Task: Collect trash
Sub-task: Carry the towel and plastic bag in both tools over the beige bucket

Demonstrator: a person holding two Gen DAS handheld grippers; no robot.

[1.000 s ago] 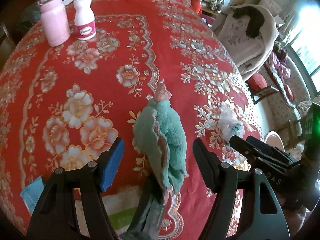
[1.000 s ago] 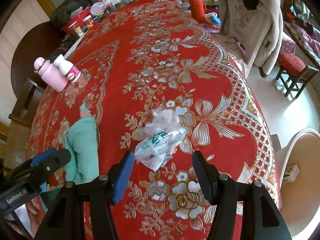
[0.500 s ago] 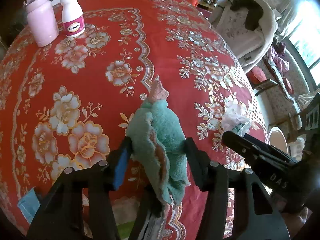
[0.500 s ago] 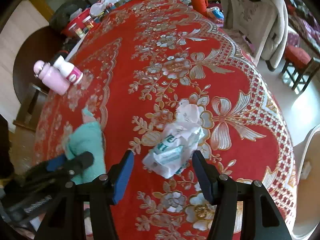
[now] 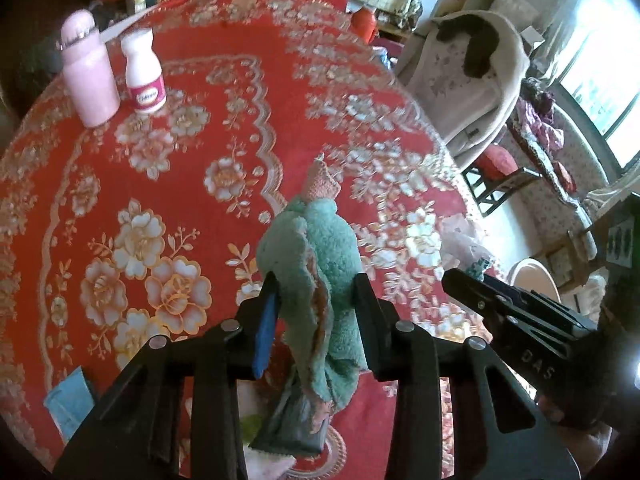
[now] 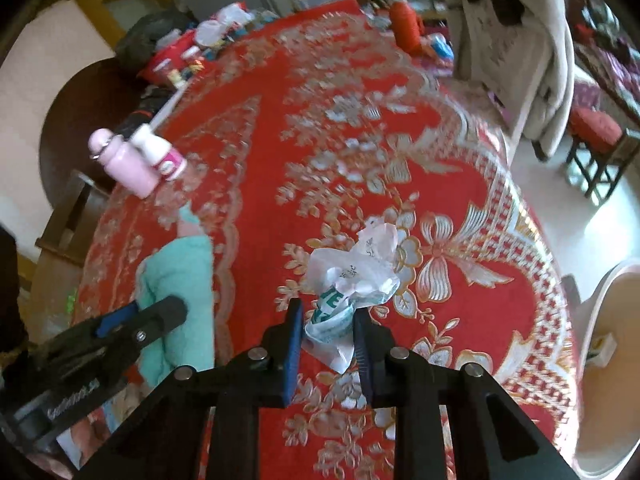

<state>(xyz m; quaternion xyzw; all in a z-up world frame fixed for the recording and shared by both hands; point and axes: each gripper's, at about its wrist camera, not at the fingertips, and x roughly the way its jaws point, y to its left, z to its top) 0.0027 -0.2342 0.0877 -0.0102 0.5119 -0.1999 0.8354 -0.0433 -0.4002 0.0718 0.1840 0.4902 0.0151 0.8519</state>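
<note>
Left wrist view: a fuzzy green cloth (image 5: 316, 264) sits squeezed between the fingers of the left gripper (image 5: 314, 312), whose jaws are closing on it. It hangs just above the red flowered tablecloth (image 5: 192, 200). To the right, the right gripper (image 6: 327, 334) pinches a crumpled white plastic wrapper (image 6: 352, 276), jaws closing too. A pink bottle (image 5: 90, 76) and a white bottle (image 5: 143, 74) stand far back.
</note>
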